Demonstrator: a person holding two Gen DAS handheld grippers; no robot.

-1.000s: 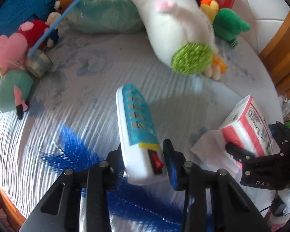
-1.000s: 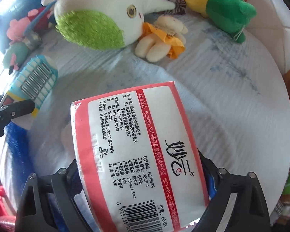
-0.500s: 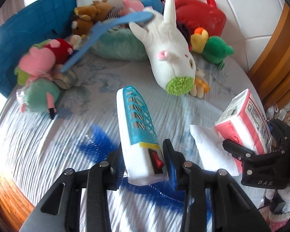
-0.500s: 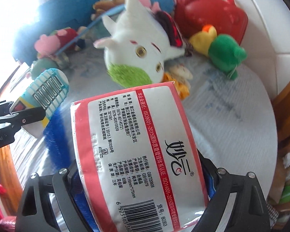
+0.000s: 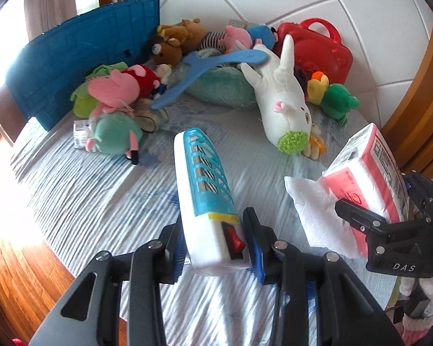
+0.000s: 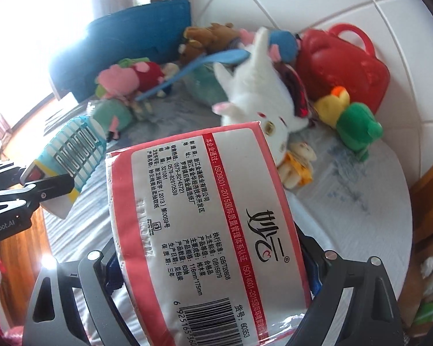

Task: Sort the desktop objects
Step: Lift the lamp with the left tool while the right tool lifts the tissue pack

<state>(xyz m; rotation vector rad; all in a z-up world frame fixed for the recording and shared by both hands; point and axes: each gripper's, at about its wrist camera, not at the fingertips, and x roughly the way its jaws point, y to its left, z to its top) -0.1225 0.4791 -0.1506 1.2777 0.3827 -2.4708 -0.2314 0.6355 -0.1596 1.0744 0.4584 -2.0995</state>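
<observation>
My left gripper point(image 5: 215, 239) is shut on a blue-and-white power strip point(image 5: 205, 190) with a red switch and holds it above the table. The power strip also shows at the left of the right wrist view point(image 6: 72, 155). My right gripper point(image 6: 207, 265) is shut on a red-and-white tissue pack point(image 6: 205, 219), also held above the table. In the left wrist view the tissue pack point(image 5: 372, 173) is at the right, with a white tissue hanging from it.
A round table point(image 5: 86, 196) has a pale blue striped cloth. At the back lie several plush toys, a white rabbit point(image 5: 283, 101), a blue hanger point(image 5: 213, 66), a red case point(image 5: 317, 49), a green frog point(image 6: 355, 127) and a blue panel point(image 5: 80, 54).
Both grippers have lifted and drawn back from the table with their objects still held. The toys now look farther off and more of the wall shows.
</observation>
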